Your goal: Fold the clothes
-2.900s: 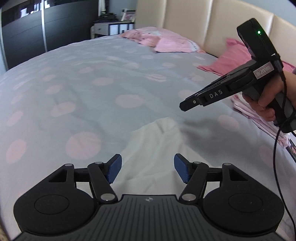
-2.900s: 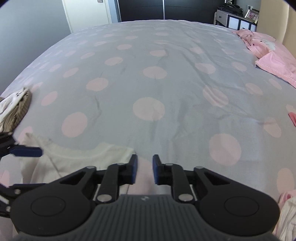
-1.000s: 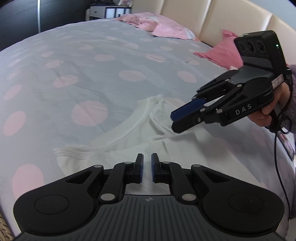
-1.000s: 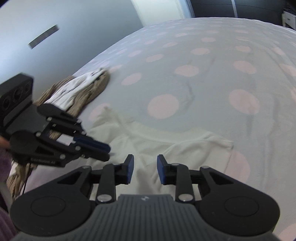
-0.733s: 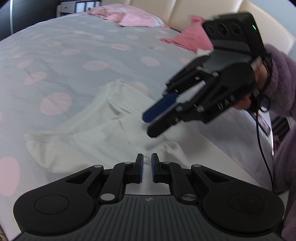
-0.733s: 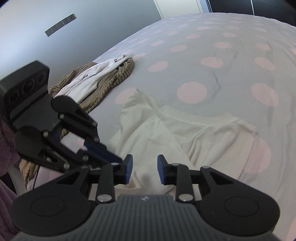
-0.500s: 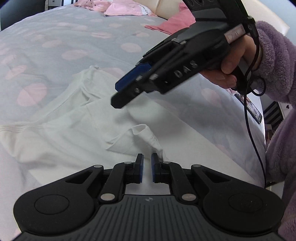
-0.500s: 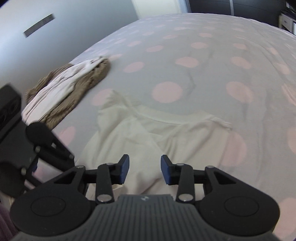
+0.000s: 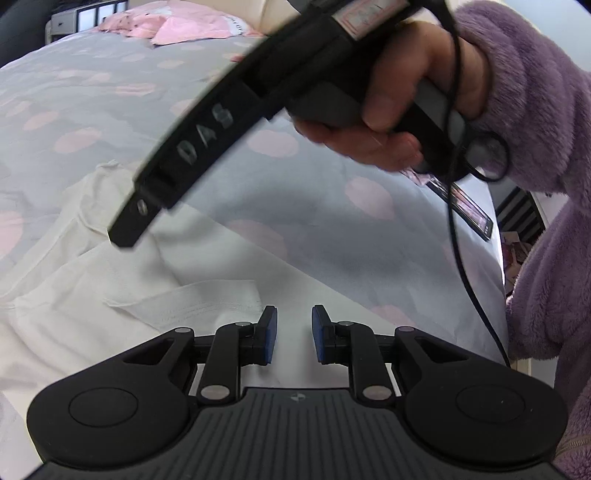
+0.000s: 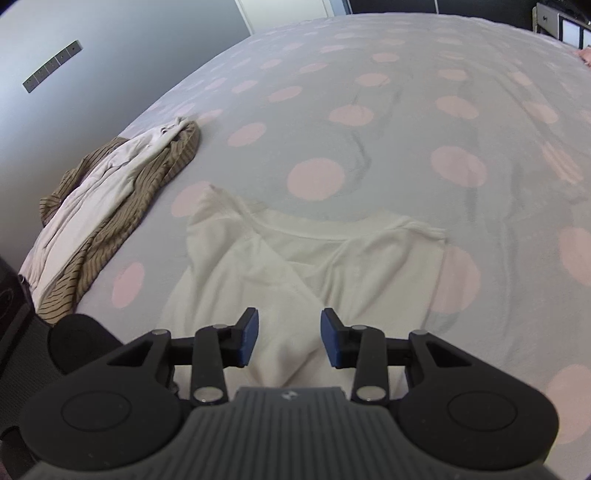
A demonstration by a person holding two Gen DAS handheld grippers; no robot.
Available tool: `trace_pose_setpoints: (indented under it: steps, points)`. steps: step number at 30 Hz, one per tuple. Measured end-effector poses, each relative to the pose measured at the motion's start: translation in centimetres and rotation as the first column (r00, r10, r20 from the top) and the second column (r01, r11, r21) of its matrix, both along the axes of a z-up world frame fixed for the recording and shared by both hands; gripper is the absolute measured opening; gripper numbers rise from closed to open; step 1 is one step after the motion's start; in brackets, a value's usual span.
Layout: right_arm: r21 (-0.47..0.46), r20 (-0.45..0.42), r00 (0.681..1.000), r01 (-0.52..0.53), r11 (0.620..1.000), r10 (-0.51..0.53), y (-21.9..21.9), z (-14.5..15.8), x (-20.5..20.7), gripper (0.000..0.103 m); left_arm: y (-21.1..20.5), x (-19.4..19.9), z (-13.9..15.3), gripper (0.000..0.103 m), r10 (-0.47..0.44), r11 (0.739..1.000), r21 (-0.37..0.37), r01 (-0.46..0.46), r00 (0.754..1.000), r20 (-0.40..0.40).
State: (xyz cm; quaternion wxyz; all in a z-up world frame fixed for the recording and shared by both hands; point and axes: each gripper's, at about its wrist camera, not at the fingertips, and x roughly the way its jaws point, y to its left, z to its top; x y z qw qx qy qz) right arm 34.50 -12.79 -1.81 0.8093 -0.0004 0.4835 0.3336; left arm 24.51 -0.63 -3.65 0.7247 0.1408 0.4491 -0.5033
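We see the bed (image 10: 406,122), its grey cover dotted pink, stretching beyond both sets of jaws. A cream T-shirt (image 10: 295,266) lies rumpled on it, just ahead of and beneath them. A heap of striped brown and pale clothes (image 10: 110,206) sits well off to the left of the right jaws. Our right gripper (image 10: 289,338) stands apart, gripping nothing; our left gripper (image 9: 293,334) is parted too, empty over the shirt's hem.

Bed (image 10: 406,122), grey cover with pink dots, bears a cream shirt (image 10: 295,273), striped clothes pile (image 10: 110,192), pink garments (image 9: 184,27).
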Motion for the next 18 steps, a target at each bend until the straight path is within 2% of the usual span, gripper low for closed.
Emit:
trace_pose_setpoints:
  steps: [5,7,8,9,14,18]
  points:
    - [0.003,-0.083,0.996,-0.041,0.999,0.041,1.8,-1.6,-0.6,0.04,-0.2,-0.3,0.1,0.017,-0.003,1.0,0.023,0.003,1.0,-0.002]
    - [-0.005,-0.106,0.993,-0.049,0.999,0.048,2.0,-2.3,-0.8,0.024,-0.2,-0.5,0.1,0.017,-0.003,0.999,0.039,0.003,1.0,0.001]
    - [-0.002,-0.118,0.992,-0.05,0.999,0.05,1.8,-2.6,-1.0,0.008,-0.2,-0.6,0.1,0.017,-0.001,0.999,0.044,0.001,1.0,0.003]
    - [-0.004,-0.123,0.992,-0.041,0.999,0.04,1.5,-2.7,-1.1,0.004,-0.1,-0.7,0.2,0.017,0.001,0.999,0.047,-0.001,1.0,0.006]
    - [-0.031,-0.162,0.987,0.004,0.999,-0.009,-1.1,-2.2,-1.8,0.003,1.3,-0.8,1.3,0.018,0.03,0.998,0.048,-0.031,0.999,0.026]
    - [-0.105,-0.198,0.979,0.022,0.994,-0.042,-2.8,-3.1,-2.8,0.003,3.3,0.1,1.4,0.02,0.094,0.991,0.088,-0.098,0.994,0.056]
